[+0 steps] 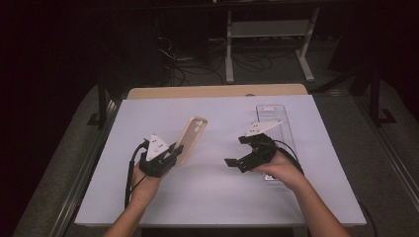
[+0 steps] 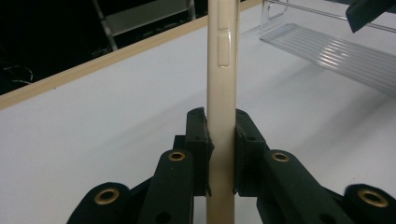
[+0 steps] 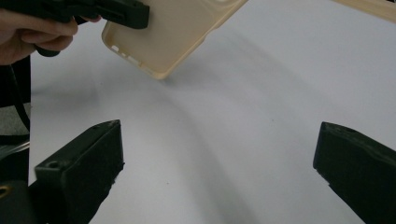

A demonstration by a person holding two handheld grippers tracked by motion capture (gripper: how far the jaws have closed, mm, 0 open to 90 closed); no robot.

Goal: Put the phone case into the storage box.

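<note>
Left gripper view shows the fingers (image 2: 200, 140) of the left gripper (image 2: 220, 149) clamped on the edge of a beige, soft-looking plastic phone case (image 2: 223, 70), lifted off the white surface (image 2: 116, 116). Light and bendy, probably; best pinched by its rim. Right gripper (image 3: 215, 158) gapes empty nearby; a clear plastic tray (image 1: 279, 121) lies behind it.

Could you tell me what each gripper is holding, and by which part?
The left gripper clamps the beige phone case near its lower end; the right gripper holds nothing.
</note>
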